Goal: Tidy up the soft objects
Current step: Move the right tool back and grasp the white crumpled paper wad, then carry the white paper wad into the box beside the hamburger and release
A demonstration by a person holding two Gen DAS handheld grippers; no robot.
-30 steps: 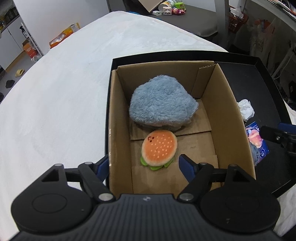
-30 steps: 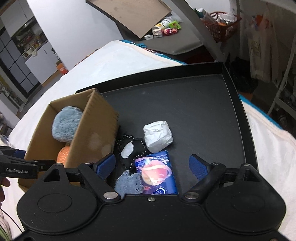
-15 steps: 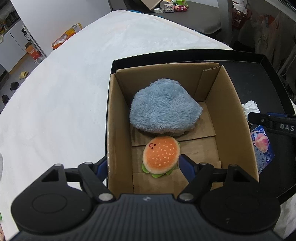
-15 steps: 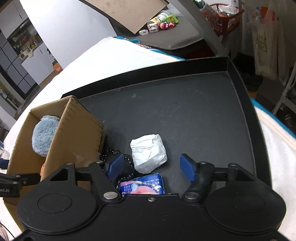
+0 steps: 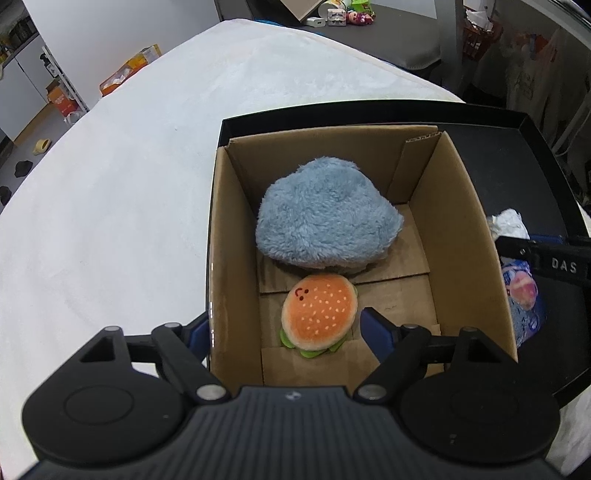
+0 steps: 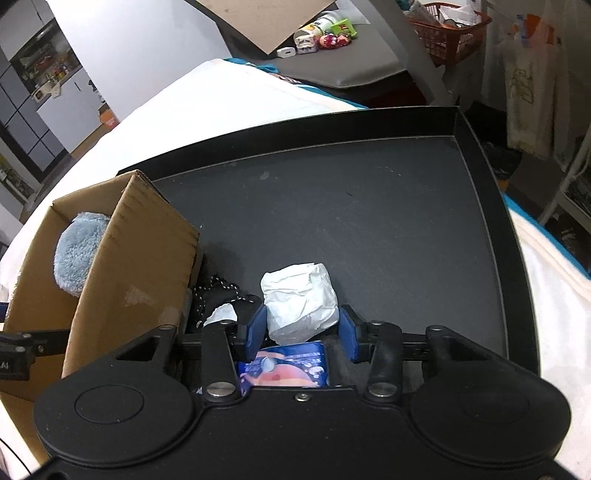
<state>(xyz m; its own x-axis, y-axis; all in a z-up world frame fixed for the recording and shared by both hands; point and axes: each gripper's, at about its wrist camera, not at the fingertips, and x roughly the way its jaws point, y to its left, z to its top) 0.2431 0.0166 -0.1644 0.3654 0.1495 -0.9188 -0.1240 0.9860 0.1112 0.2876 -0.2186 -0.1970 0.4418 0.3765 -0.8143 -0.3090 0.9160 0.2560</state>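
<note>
A cardboard box (image 5: 458,221) stands at the left end of a black tray (image 6: 332,206). Inside it lie a fluffy blue plush (image 5: 325,218) and a small burger plush (image 5: 319,317). My left gripper (image 5: 286,328) hangs open over the box's near left corner, jaws still widening slightly, one finger outside the wall and one beside the burger. On the tray, my right gripper (image 6: 303,330) is closing on a crumpled white wad (image 6: 299,299), with both blue pads against its sides. A blue printed packet (image 6: 284,365) lies just below the wad, under the gripper.
A black item with a dotted cord (image 6: 218,295) lies between the box and the wad. The tray sits on a white cloth-covered table (image 5: 110,184). Beyond it stand a grey bench with small toys (image 6: 325,37) and an orange basket (image 6: 447,22).
My right gripper moved forward from over the blue packet to the white wad, and its jaws narrowed until they touch it. The left gripper stayed over the box.
</note>
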